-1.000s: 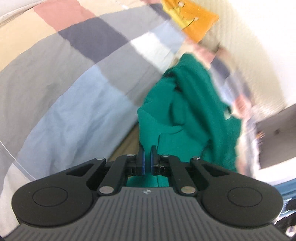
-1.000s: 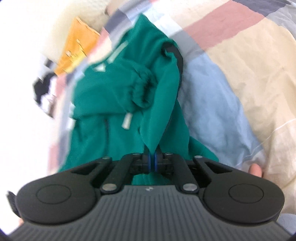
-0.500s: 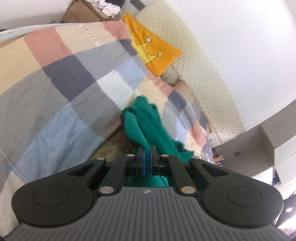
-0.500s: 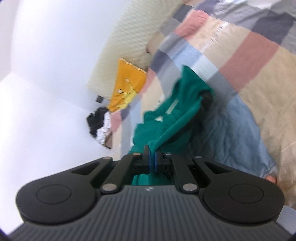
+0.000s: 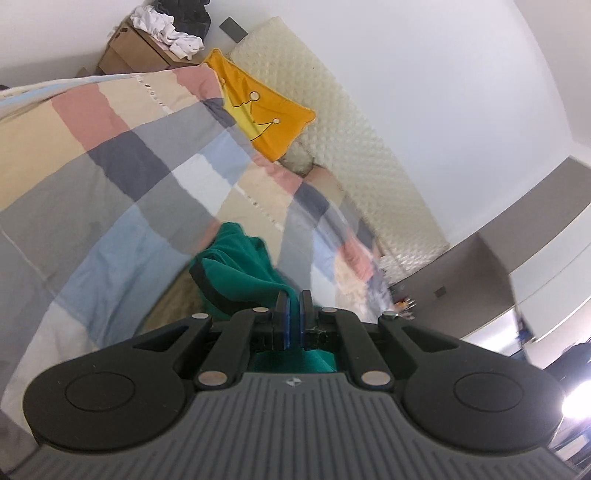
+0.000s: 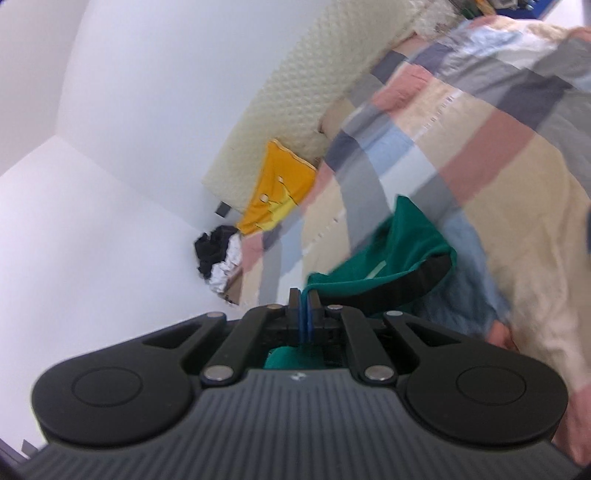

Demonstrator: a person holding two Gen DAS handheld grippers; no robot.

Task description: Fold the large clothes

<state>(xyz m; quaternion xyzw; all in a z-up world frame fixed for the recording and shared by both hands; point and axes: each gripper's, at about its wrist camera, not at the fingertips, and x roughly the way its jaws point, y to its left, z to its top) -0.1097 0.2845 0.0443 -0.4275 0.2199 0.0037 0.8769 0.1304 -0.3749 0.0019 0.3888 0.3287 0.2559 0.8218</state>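
Observation:
A green garment [image 5: 240, 258] with a dark band along one edge hangs lifted over the checked bedspread [image 5: 110, 184]. My left gripper [image 5: 294, 301] is shut on a pinch of its green cloth. In the right wrist view the same green garment [image 6: 402, 251] trails ahead and to the right, and my right gripper [image 6: 305, 297] is shut on another part of its edge. The cloth also shows bunched under both gripper bodies. Most of the garment's lower part is hidden behind the gripper bodies.
An orange pillow with a yellow crown [image 5: 266, 118] leans on the cream padded headboard [image 5: 362, 155]. A cardboard box with black and white clothes [image 5: 162, 33] stands beyond the bed. White walls rise behind. A fingertip [image 6: 502, 334] shows at the right.
Both grippers have risen and tilted up with the green garment. The cloth, once spread wide in view, now hangs as a narrow bunch, and the headboard, pillow and walls have come into view.

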